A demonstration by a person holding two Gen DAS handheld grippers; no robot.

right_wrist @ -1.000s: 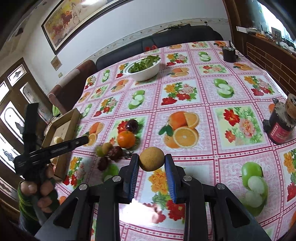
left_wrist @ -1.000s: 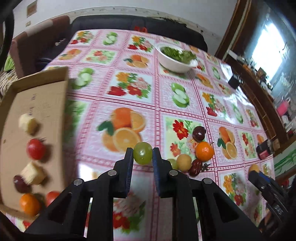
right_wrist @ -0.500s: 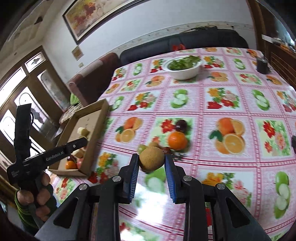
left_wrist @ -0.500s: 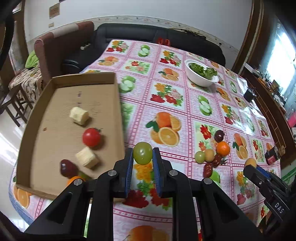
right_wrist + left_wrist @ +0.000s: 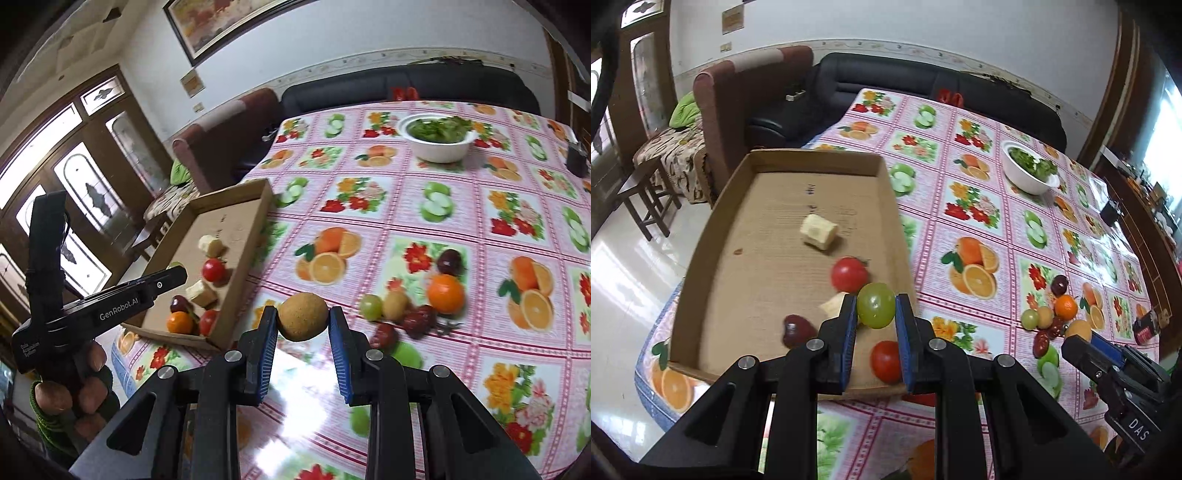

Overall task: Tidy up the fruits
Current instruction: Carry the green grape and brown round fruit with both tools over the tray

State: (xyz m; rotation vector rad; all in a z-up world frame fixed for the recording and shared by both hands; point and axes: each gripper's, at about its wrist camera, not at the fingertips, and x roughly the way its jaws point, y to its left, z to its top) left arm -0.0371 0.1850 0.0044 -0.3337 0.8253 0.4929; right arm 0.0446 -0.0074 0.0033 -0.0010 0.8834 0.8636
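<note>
Two fruits are held off the table: a green grape (image 5: 875, 305) pinched between the pads of the left gripper (image 5: 875, 314) above the near corner of the cardboard tray (image 5: 713, 236), and a brown kiwi (image 5: 303, 316) clamped in the right gripper (image 5: 303, 325) over the flowered tablecloth (image 5: 461, 206). Tomatoes (image 5: 849, 274) and pale chunks (image 5: 818, 231) lie in the tray, while a loose cluster with an orange (image 5: 445, 294) sits further right.

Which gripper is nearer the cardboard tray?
Left. The left gripper, holding a green grape, hangs over the cardboard tray; the right gripper, holding a brown fruit, is beside it over the tablecloth.
</note>
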